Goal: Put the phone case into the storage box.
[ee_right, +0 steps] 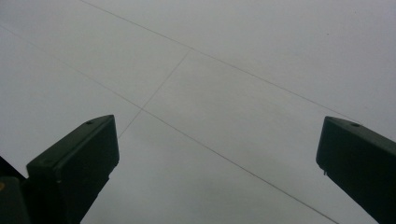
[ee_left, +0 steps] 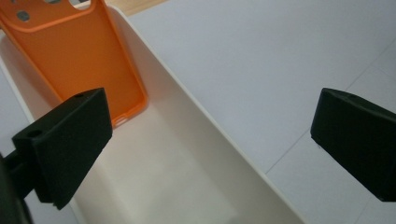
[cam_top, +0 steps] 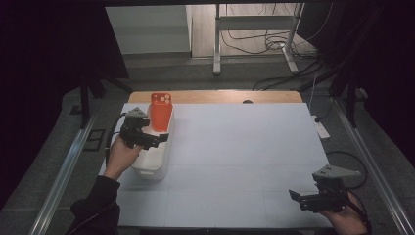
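The bin (cam_top: 155, 155) is the landmark here: a long cream tub on the left part of the white table (cam_top: 244, 161), its length running away from the person.

Nearest the camera, well to the right of the bin and at the table's near edge, the right gripper (cam_top: 304, 199) hovers low with its jaws spread wide and nothing between them; in the right gripper view (ee_right: 215, 154) they frame bare tabletop. It is far from the work.

At the bin itself, the left gripper (cam_top: 155, 139) sits over the bin's middle, held by the left hand (cam_top: 122, 152) from the bin's left side. Its jaws are also spread wide and pinch nothing. In the left gripper view (ee_left: 205, 140) one jaw hangs over the bin's interior and the other over the table beyond the bin's long wall (ee_left: 205, 121).

At the bin's far end stands the case (cam_top: 161, 111), an orange phone case leaning upright against the end wall, camera cutout uppermost, its foot on the bin floor (ee_left: 88, 60). Its long axis rises steeply and it sticks up above the rim.

So the case lies just ahead of the left jaws, further along the bin; by my reading the left gripper is the one placed to deal with it
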A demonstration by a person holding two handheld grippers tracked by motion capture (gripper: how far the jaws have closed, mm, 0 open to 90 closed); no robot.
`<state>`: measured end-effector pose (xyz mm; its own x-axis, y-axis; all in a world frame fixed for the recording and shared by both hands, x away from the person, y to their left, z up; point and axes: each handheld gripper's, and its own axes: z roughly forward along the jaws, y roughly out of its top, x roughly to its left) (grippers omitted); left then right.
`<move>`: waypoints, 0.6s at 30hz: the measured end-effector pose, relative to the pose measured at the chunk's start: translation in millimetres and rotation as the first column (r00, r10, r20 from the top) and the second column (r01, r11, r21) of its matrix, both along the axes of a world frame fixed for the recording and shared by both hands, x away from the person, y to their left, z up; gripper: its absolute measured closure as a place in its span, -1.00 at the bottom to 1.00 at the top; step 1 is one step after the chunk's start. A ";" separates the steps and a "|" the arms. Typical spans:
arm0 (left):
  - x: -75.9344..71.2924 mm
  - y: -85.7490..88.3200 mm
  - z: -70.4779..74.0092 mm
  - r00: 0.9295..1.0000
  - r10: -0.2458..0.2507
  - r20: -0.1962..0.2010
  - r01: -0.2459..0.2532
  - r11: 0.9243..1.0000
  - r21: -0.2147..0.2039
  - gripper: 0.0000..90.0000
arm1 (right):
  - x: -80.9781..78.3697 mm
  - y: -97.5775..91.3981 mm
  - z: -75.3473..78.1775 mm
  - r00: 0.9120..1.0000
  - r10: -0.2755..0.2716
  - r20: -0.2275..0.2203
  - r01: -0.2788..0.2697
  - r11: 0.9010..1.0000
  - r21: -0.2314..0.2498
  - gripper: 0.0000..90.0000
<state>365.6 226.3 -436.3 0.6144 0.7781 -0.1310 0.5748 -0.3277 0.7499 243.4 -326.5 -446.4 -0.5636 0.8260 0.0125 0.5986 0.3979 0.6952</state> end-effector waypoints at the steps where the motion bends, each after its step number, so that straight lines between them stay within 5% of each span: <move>1: -1.9 -0.8 -0.7 1.000 -0.002 -0.002 0.002 1.000 0.003 -1.00 | 0.0 0.0 0.0 1.000 0.000 0.001 0.000 1.000 0.000 -1.00; 18: -31.7 -1.1 -5.9 1.000 -0.017 -0.005 0.017 1.000 -0.006 -1.00 | -0.2 -0.1 0.4 1.000 0.001 0.007 -0.001 1.000 0.001 -1.00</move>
